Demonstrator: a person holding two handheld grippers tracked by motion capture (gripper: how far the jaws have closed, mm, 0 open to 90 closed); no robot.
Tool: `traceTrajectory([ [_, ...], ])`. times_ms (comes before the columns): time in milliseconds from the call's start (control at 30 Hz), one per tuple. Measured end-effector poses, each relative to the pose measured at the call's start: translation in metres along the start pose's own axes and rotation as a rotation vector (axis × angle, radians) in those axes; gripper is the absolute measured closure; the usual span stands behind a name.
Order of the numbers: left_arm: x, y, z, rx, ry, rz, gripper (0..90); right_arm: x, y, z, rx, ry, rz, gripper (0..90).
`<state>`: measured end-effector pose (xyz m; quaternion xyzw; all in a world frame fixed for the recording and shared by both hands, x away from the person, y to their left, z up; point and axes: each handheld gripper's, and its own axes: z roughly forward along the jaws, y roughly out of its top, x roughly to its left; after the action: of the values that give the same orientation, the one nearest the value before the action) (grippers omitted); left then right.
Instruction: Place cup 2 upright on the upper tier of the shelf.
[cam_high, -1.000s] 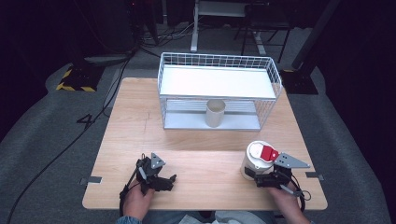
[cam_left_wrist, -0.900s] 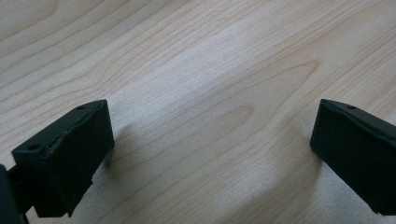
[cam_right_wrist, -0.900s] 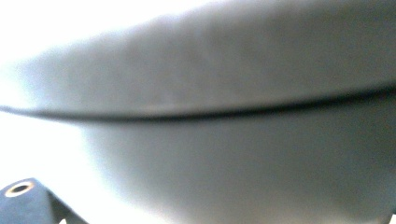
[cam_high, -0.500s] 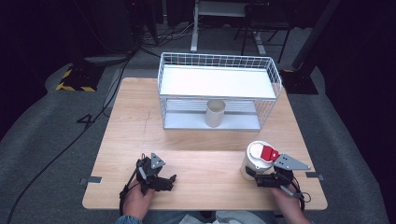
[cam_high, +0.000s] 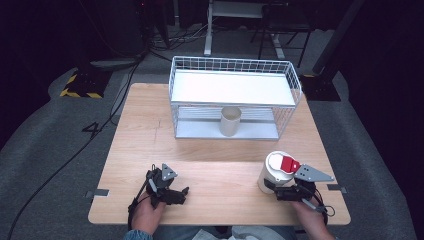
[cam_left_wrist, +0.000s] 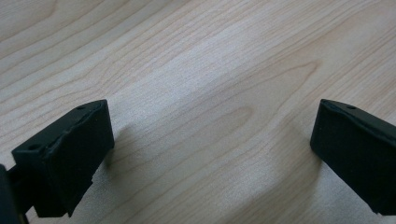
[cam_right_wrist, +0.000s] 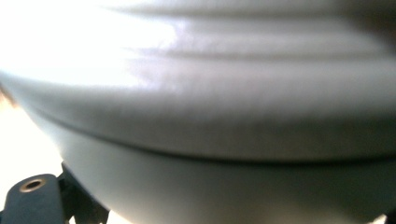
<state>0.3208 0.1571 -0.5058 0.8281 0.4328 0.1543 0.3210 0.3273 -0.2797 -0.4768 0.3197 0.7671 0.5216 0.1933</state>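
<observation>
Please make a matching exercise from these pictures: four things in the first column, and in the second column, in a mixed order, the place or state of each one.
Things:
1. white container with a red lid flap
2. beige cup
3. left tool
4. wire basket shelf

Places or states:
A. open, above bare wood of the table
B. at the far side of the table
C. on the lower level of the shelf
D. near the front right edge, clamped by the right tool, whose jaws have just been closing on it

Pairs: 1-D, 2-C, 3-A, 4-B
</observation>
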Motion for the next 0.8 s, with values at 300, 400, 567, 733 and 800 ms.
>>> traceTrajectory([
  [300,0.000,0.000,0.000,0.000,0.000,0.000,0.0,-0.008,0.013,-0.008,-0.001,0.001,0.010,13.2],
  [400,0.000,0.000,0.000,0.000,0.000,0.000,0.0,-0.010,0.018,-0.010,-0.002,0.004,-0.002,13.2],
  [567,0.000,0.000,0.000,0.000,0.000,0.000,0.0,-0.011,0.029,-0.014,0.001,0.019,-0.004,13.3],
  [733,0.000,0.000,0.000,0.000,0.000,0.000,0.0,-0.012,0.038,-0.015,0.004,0.034,-0.002,13.3],
  [800,0.000,0.000,0.000,0.000,0.000,0.000,0.0,-0.012,0.042,-0.016,0.002,0.038,-0.010,13.3],
])
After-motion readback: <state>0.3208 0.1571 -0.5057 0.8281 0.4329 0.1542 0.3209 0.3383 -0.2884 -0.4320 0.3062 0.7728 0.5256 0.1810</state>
